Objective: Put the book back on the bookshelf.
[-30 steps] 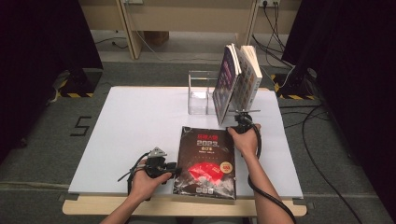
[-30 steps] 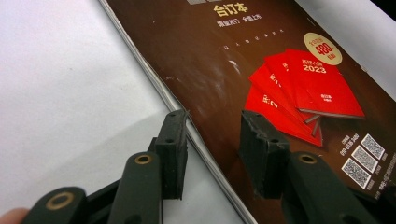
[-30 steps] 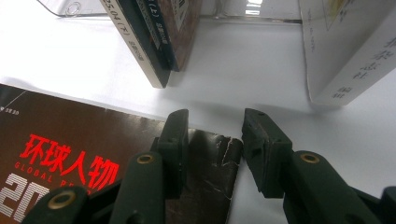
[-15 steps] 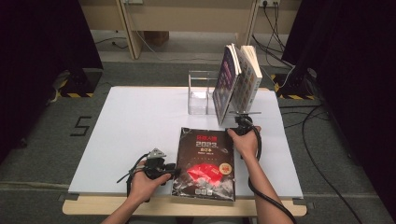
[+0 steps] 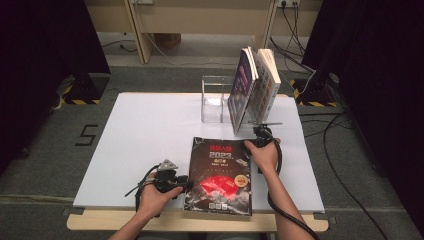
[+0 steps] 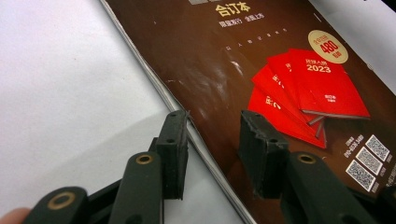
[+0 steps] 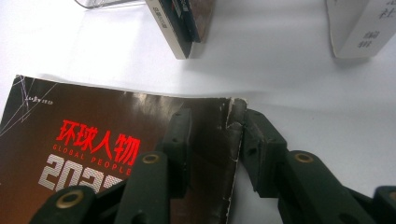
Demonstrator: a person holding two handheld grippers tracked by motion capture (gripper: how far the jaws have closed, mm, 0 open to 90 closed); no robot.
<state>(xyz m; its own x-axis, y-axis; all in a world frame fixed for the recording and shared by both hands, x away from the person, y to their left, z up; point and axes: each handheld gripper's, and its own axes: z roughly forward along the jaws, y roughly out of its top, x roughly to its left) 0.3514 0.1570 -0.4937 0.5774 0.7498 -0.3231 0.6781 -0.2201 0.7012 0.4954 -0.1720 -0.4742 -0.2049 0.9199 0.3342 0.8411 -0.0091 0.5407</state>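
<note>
Hand-held gripper (image 7: 212,140) astride magazine (image 7: 116,154) corner

The magazine (image 5: 220,175) lies flat at the bench's (image 5: 140,135) near edge, right of centre. Behind it, by the far edge, two books (image 5: 252,90) lean, a holder (image 5: 215,97) just left of them.

High view: I look forward and down over the whole white table (image 5: 150,130) from above its near edge | left gripper view: close, along its jaws onto the dark book (image 6: 261,70) | right gripper view: close, at that book's far corner | all three views share the book.
</note>
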